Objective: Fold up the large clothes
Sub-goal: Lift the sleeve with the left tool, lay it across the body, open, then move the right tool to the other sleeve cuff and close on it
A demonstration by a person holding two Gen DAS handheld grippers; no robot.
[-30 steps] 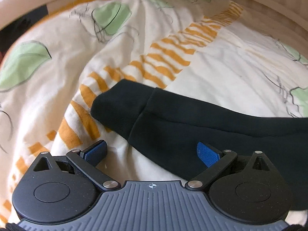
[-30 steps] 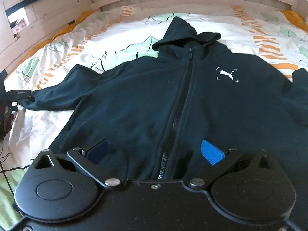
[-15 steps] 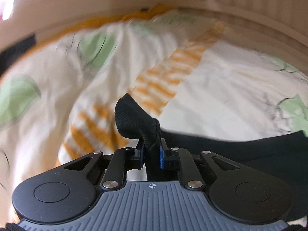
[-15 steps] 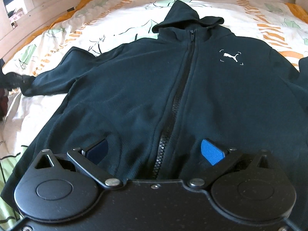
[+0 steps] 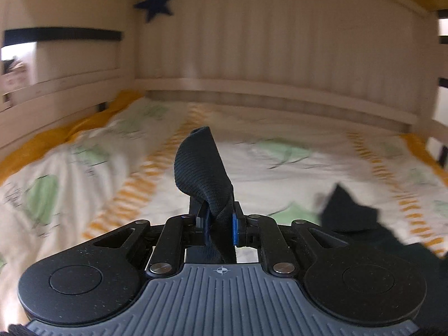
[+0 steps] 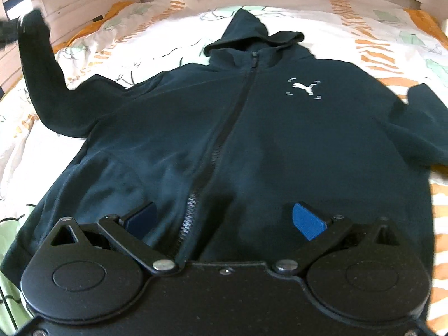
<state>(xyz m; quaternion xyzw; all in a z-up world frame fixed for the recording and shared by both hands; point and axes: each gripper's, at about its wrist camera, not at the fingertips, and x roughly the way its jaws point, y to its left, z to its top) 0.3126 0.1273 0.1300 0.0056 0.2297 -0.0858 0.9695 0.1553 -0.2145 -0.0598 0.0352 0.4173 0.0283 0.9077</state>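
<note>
The hoodie (image 6: 224,128) lay zipped, face-up across the bed (image 6: 378,36). Your left tongs (image 5: 219,228) were clenched on its cuff (image 5: 201,168), raised at ten o'clock; your right tongs (image 6: 224,218) hung released over the hem. You probably needed to carry that sleeve across the chest.

We see the bed cover (image 5: 280,165) only as a smear in the left wrist view, its leaf prints and orange stripes blurred. Below the cuff (image 5: 201,173), the sleeve drops behind the left gripper (image 5: 219,225) and out of sight. In the right wrist view, the hoodie (image 6: 280,140) loses its hem behind the right gripper (image 6: 224,218), its far-side sleeve (image 6: 428,128) is cut by the picture's edge, and the raised sleeve end (image 6: 33,28) is blurred.
</note>
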